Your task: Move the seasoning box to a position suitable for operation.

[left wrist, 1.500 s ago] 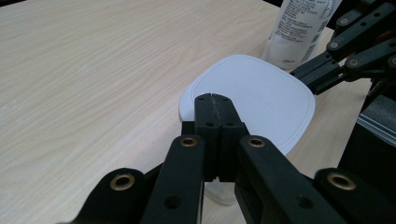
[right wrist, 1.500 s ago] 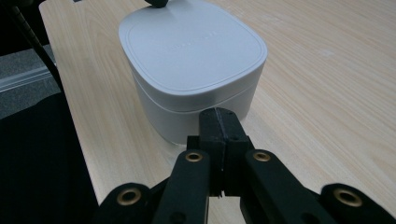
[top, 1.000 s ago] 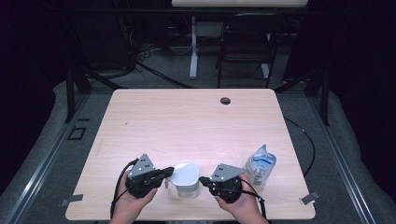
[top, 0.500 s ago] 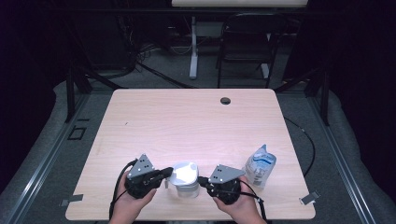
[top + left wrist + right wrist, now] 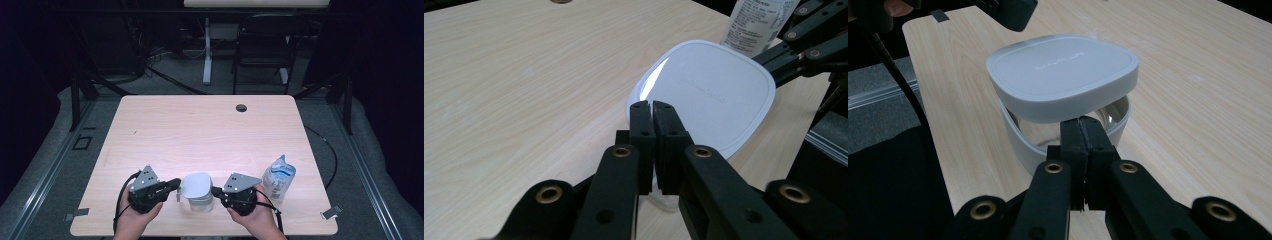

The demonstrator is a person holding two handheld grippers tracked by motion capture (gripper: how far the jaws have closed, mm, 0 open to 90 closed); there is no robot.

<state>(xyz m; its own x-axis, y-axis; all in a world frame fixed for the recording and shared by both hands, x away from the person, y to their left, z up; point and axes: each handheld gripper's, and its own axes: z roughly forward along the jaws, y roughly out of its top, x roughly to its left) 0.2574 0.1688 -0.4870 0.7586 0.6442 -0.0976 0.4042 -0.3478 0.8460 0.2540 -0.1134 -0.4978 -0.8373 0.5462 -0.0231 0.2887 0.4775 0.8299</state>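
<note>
A white, translucent square container stands near the table's front edge between both grippers. Its white lid is tipped up off the rim and hovers above the container. In the left gripper view, my left gripper pinches the near edge of the lid. Its jaws have just eased open a little, with the lid's edge still between them. My right gripper is shut on the container's near rim, just under the lid. The high view has the left gripper and right gripper facing each other across the container.
A clear plastic bottle with a blue and white label stands just right of the right hand. The wooden table has a dark cable hole at its far edge. A chair and desk legs stand beyond.
</note>
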